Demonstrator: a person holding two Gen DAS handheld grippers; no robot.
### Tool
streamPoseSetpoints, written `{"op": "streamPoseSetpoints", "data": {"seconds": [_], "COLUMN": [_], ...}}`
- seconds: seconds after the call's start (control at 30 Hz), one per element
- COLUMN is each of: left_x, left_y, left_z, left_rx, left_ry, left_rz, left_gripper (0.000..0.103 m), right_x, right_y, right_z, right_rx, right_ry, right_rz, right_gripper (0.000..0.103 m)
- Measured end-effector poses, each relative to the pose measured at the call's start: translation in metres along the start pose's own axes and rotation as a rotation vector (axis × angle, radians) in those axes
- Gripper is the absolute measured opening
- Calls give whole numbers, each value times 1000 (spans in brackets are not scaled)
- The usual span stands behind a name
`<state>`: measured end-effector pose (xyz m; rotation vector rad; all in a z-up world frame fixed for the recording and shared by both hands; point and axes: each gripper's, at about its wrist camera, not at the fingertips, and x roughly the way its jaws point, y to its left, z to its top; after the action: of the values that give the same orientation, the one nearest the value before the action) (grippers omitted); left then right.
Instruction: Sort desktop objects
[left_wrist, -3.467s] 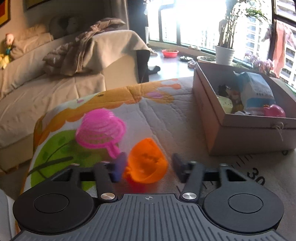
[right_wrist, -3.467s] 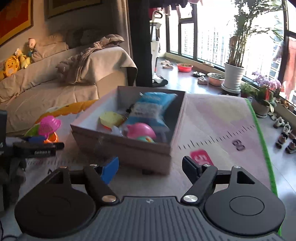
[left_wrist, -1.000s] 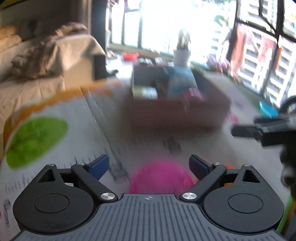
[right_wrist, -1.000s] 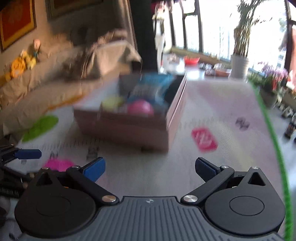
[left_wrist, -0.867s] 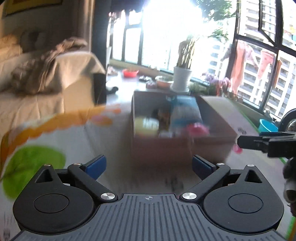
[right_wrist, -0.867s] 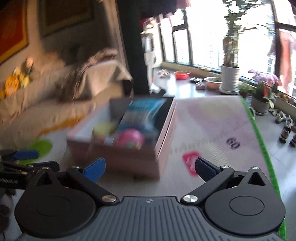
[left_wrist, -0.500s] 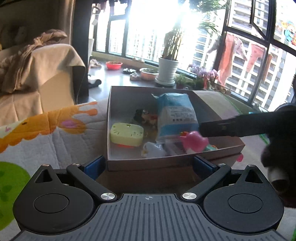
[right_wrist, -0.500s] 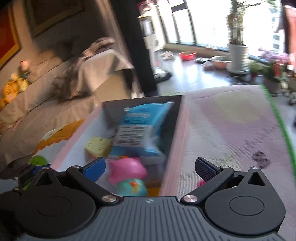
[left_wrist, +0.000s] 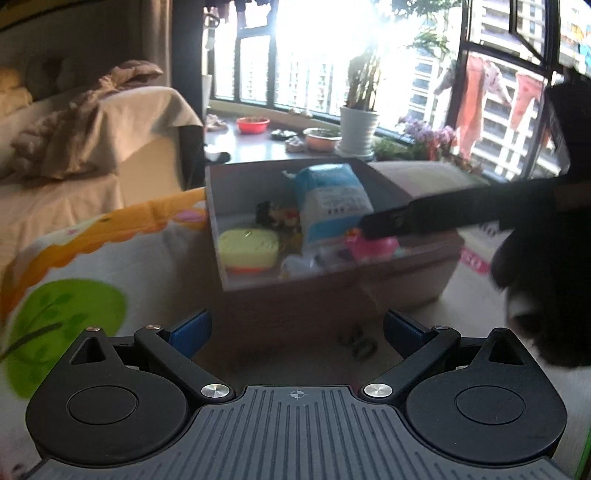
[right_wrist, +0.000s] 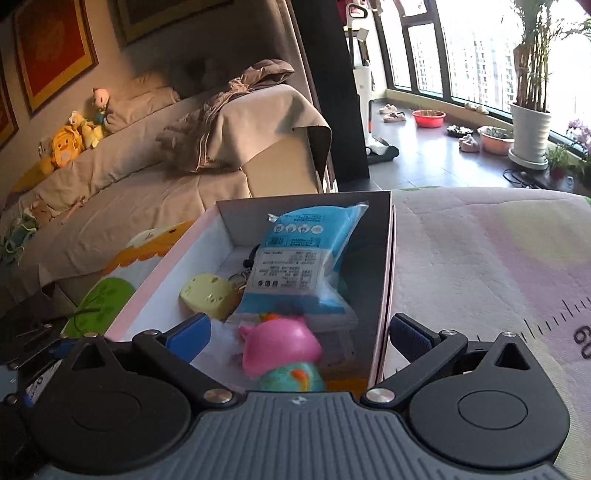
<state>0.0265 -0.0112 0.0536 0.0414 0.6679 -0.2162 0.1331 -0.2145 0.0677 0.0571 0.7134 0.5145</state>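
A pink cardboard box (left_wrist: 332, 291) (right_wrist: 386, 280) sits on the play mat and holds a blue packet (left_wrist: 332, 199) (right_wrist: 303, 266), a yellow-green case (left_wrist: 247, 248) (right_wrist: 208, 295), a pink toy (left_wrist: 373, 248) (right_wrist: 279, 345), a small dark figure (left_wrist: 273, 216) and a teal ball (right_wrist: 295, 376). My left gripper (left_wrist: 295, 328) is open and empty, in front of the box's near wall. My right gripper (right_wrist: 299, 338) is open and empty, its jaws spread around the pink toy at the box's near end. The right gripper's arm (left_wrist: 461, 214) reaches over the box from the right in the left wrist view.
The play mat (left_wrist: 74, 266) (right_wrist: 498, 258) with a green leaf print and ruler marks covers the surface. A sofa (right_wrist: 129, 184) with blankets and plush toys stands behind. Potted plants (left_wrist: 360, 129) and bowls line the window sill.
My left gripper dropped the orange and pink cups from 3.5 s ago and swung to face the box. My right gripper moved forward over the box's near end. Both stay open.
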Motion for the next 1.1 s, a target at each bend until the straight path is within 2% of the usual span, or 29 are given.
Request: {"op": "streamPoseSetpoints", "data": {"seconds": [0.13, 0.2, 0.3, 0.4, 0.47, 0.53, 0.6, 0.67, 0.73, 0.8, 0.87, 0.93, 1.1], "left_x": [-24, -30, -37, -39, -40, -44, -49, -51, -49, -46, -43, -43, -45], "left_y": [-3, -4, -5, -5, -2, -1, -3, -4, -8, -14, -19, -22, -21], "left_z": [-23, -37, -47, -47, -45, -43, -44, -46, -50, -55, -58, -62, -73], "left_rx": [15, 4, -6, 12, -5, -17, -15, -10, -3, 9, 23, 36, 70], "left_ry": [23, 51, 61, 57, 64, 67, 66, 72, 90, 112, 132, 145, 184], "left_rz": [34, 32, 49, 115, 127, 127, 113, 88, 63, 44, 34, 33, 45], "left_gripper": [102, 103, 103, 103, 103, 103, 103, 103, 103, 103, 103, 103, 103], "right_x": [-41, -64, -87, -92, -89, -83, -77, -78, -77, -78, -87, -96, -98], "right_y": [10, 18, 35, 52, 65, 77, 79, 70, 59, 48, 43, 43, 66], "right_z": [-15, -28, -52, -80, -97, -112, -117, -117, -113, -110, -111, -110, -111], "right_rx": [-62, -109, -180, -211, -260, -320, -332, -299, -264, -228, -195, -182, -234], "right_ry": [-68, -84, -64, -8, 25, 53, 55, 49, 37, 36, 37, 25, 7], "right_rz": [-57, -49, 7, 50, 57, 17, -37, -81, -161, -194, -163, -97, 23], "right_gripper": [103, 103, 103, 102, 91, 80, 79, 79, 79, 79, 80, 85, 89]}}
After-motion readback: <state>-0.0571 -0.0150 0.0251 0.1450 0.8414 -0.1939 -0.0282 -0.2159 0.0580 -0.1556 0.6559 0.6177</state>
